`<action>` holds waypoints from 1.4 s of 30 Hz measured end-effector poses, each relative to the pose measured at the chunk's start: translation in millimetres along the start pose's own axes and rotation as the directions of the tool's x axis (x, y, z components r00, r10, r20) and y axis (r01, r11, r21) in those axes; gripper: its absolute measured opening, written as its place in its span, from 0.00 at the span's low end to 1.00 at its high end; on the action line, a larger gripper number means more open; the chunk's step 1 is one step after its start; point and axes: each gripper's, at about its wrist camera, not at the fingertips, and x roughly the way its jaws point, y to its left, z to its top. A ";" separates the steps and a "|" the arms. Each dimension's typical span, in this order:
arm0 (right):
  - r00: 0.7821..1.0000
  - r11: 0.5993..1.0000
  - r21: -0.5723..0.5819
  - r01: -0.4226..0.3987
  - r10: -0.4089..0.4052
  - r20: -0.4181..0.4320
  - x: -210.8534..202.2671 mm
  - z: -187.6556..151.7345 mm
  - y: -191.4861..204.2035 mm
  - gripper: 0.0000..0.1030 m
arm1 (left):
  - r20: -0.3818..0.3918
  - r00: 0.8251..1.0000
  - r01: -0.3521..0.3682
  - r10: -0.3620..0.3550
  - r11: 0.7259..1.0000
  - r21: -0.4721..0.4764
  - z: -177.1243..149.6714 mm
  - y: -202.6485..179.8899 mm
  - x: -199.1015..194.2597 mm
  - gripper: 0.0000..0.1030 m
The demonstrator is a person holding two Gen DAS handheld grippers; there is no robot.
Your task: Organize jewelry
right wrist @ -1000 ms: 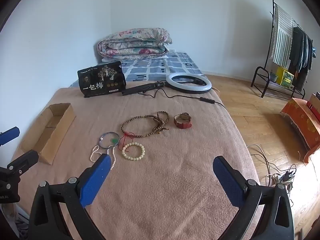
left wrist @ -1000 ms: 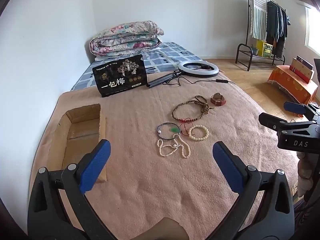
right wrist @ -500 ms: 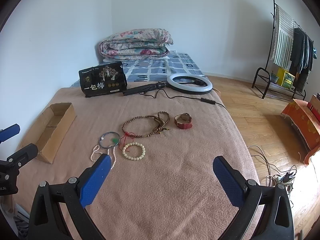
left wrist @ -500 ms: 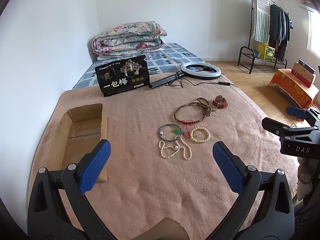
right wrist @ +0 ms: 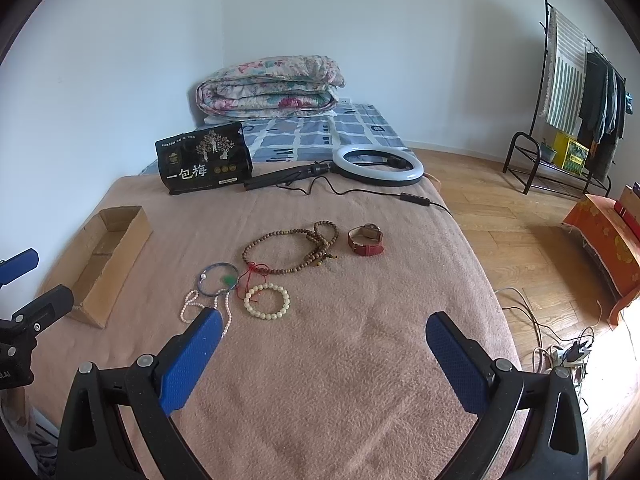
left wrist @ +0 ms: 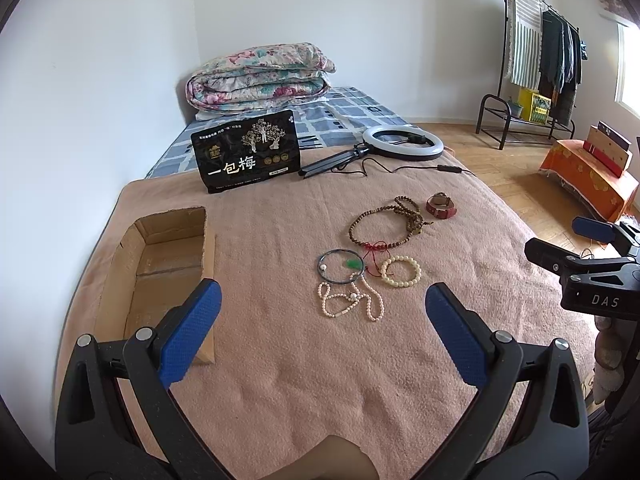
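Observation:
Several pieces of jewelry lie on a pink blanket (left wrist: pixel 312 376): a white pearl necklace (left wrist: pixel 349 303), a thin dark bangle (left wrist: pixel 341 266) with a green charm, a cream bead bracelet (left wrist: pixel 401 271), a brown bead necklace (left wrist: pixel 386 222) and a red-strapped watch (left wrist: pixel 441 205). An open cardboard box (left wrist: pixel 160 268) sits to their left. My left gripper (left wrist: pixel 323 320) hovers open just short of the pearls. My right gripper (right wrist: pixel 323 342) is open too, nearer than the cream bracelet (right wrist: pixel 267 301), watch (right wrist: pixel 365 239) and box (right wrist: pixel 105 256). Neither holds anything.
At the back stand a black snack bag (left wrist: pixel 247 156), a ring light (left wrist: pixel 403 143) with its cable, and a folded floral quilt (left wrist: pixel 260 76). A clothes rack (right wrist: pixel 576 92) and an orange-draped box (right wrist: pixel 608 232) stand on the wooden floor to the right; cables (right wrist: pixel 560 348) lie beside the bed.
Both views have shifted slightly, the scene sliding a little lower and right in the frames. The jewelry has not moved and both grippers stay open.

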 end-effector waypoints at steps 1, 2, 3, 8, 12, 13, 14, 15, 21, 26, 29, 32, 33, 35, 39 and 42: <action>1.000 1.000 0.001 0.000 0.000 -0.001 1.2 -0.5 -0.5 1.00 | 0.000 1.000 0.001 -0.001 1.000 -0.001 -0.1 0.2 0.1 1.00; 1.000 1.000 0.001 0.000 0.000 -0.002 1.1 -0.4 -0.5 1.00 | 0.001 1.000 0.001 -0.001 1.000 -0.001 -0.1 0.1 0.2 1.00; 1.000 1.000 0.002 0.000 0.000 -0.002 1.2 -0.3 -1.1 1.00 | 0.000 1.000 0.000 0.000 1.000 0.000 0.0 0.4 0.0 1.00; 1.000 1.000 0.008 0.001 -0.001 -0.006 3.4 -1.7 -2.4 1.00 | 0.000 1.000 0.002 -0.002 1.000 -0.002 -0.5 0.6 0.3 1.00; 1.000 1.000 0.016 0.000 0.000 -0.010 5.1 -2.4 -3.0 1.00 | 0.001 1.000 0.002 -0.002 1.000 -0.002 -0.8 0.9 0.3 1.00; 1.000 1.000 0.017 0.000 0.000 -0.011 5.5 -2.7 -3.3 1.00 | 0.001 1.000 0.001 -0.001 1.000 -0.003 -0.6 1.3 0.8 1.00; 1.000 1.000 0.017 0.000 0.000 -0.012 6.0 -2.9 -3.1 1.00 | 0.001 1.000 0.002 -0.002 1.000 -0.003 -0.6 1.5 0.8 1.00; 1.000 1.000 0.016 0.000 0.000 -0.012 6.1 -2.3 -2.7 1.00 | 0.001 1.000 0.002 -0.002 1.000 -0.003 -0.5 1.8 0.7 1.00; 1.000 1.000 0.016 0.000 0.001 -0.013 6.7 -3.4 -2.7 1.00 | 0.001 1.000 0.003 -0.003 1.000 -0.004 -0.5 2.3 0.8 1.00; 1.000 1.000 0.016 0.000 0.001 -0.014 7.0 -3.5 -3.2 1.00 | 0.000 1.000 0.003 -0.003 1.000 -0.006 -0.4 3.1 0.8 1.00; 1.000 1.000 0.016 0.001 -0.001 -0.016 7.3 -4.3 -2.4 1.00 | 0.001 1.000 0.004 -0.004 1.000 -0.006 -0.6 2.6 1.1 1.00; 1.000 1.000 0.017 0.002 -0.001 -0.018 8.9 -5.7 -0.9 1.00 | 0.000 1.000 0.005 -0.005 1.000 -0.006 -0.7 2.8 1.3 1.00; 1.000 1.000 0.017 0.002 -0.001 -0.018 9.0 -5.7 -1.0 1.00 | 0.000 1.000 0.004 -0.004 1.000 -0.006 -0.7 3.1 1.2 1.00; 1.000 1.000 0.017 0.001 0.000 -0.018 9.2 -6.4 -0.9 1.00 | 0.000 1.000 0.004 -0.004 1.000 -0.005 -0.8 3.7 1.2 1.00; 1.000 1.000 0.018 0.000 0.000 -0.019 9.1 -5.5 -1.3 1.00 | 0.000 1.000 0.005 -0.005 1.000 -0.007 -1.1 3.6 1.5 1.00; 1.000 1.000 0.017 0.000 0.000 -0.020 9.5 -6.2 -1.0 1.00 | -0.001 1.000 0.005 -0.005 1.000 -0.008 -1.3 3.8 1.7 1.00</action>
